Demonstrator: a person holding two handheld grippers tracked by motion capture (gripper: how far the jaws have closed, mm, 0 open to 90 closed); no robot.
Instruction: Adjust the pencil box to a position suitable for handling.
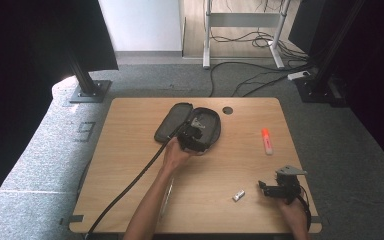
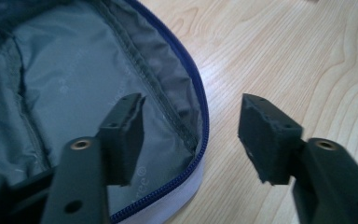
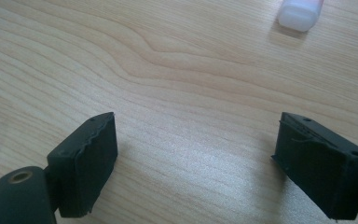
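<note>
A dark pencil case lies open at the middle back of the wooden table. My left gripper is over its right half, held by a hand. In the left gripper view that gripper is open and straddles the blue zip rim: one jaw over the grey lining, the other over the wood. Nothing is between the jaws. My right gripper rests near the front right edge, open over bare wood.
An orange highlighter lies right of the case; its pale end shows in the right gripper view. A small white piece sits left of the right gripper. A round cable hole is near the far edge.
</note>
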